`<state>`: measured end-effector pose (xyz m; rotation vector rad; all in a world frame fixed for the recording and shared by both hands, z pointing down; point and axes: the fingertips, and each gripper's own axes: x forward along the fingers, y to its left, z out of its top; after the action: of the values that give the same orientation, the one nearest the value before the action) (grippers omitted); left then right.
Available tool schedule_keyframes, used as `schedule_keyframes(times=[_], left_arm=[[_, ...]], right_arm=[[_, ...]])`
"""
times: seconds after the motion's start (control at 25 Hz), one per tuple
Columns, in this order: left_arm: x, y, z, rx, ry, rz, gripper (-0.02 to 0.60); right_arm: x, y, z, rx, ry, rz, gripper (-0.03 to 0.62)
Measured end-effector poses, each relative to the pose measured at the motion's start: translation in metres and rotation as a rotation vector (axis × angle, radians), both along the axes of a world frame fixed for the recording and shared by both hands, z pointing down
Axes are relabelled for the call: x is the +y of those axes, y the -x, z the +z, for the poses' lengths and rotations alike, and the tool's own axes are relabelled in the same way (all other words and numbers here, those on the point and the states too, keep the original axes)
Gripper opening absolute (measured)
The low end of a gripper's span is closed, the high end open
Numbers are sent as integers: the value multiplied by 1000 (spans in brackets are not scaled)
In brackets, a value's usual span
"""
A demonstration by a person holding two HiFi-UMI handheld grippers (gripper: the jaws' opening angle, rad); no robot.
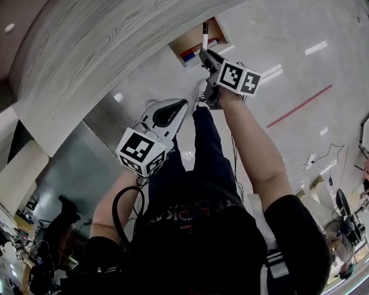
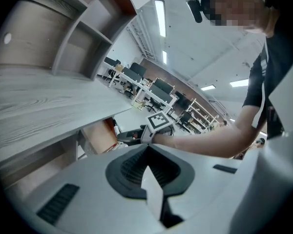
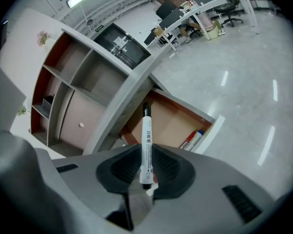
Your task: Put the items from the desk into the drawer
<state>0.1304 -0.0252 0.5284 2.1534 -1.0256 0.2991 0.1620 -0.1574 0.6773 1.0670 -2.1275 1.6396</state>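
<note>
Right gripper [image 3: 145,177] clamping marker [image 3: 146,145] over open drawer [image 3: 171,126], left gripper [image 2: 149,172] — jaws together

The tabletop [image 1: 111,35] is matt grey wood-grain, the floor [image 1: 295,23] glossy, the marker [image 3: 146,147] smooth white plastic, and the drawer [image 3: 171,126] brown wood inside.

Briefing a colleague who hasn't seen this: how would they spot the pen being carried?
Find the grey wooden desk and the open drawer under it. Near that drawer, the right hand-held gripper clamps a white marker with a black cap, unlike the red and blue markers lying inside.
</note>
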Motion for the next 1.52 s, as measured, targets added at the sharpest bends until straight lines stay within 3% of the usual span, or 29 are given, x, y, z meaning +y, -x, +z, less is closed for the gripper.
schedule_keyframes(times=[0.2, 0.4, 1.04, 1.32, 1.36, 1.4, 1.52], left_arm=[[15, 15, 2, 9, 15, -29, 9], [15, 11, 1, 18, 25, -54, 9], [14, 21, 2, 26, 26, -96, 9], [5, 10, 0, 25, 8, -103, 9], [3, 6, 0, 25, 4, -102, 9], [1, 4, -2, 25, -1, -101, 9], [-4, 2, -8, 22, -22, -92, 9]], right_arm=[[1, 31, 5, -11, 60, -10, 78], [-10, 35, 16, 4, 110, -5, 80], [-25, 42, 32, 138, 120, -91, 86], [-31, 25, 34, 130, 110, -91, 101], [-34, 22, 32, 120, 100, -89, 94], [-37, 20, 27, 109, 83, -86, 48], [-41, 17, 6, 78, -4, -92, 20]])
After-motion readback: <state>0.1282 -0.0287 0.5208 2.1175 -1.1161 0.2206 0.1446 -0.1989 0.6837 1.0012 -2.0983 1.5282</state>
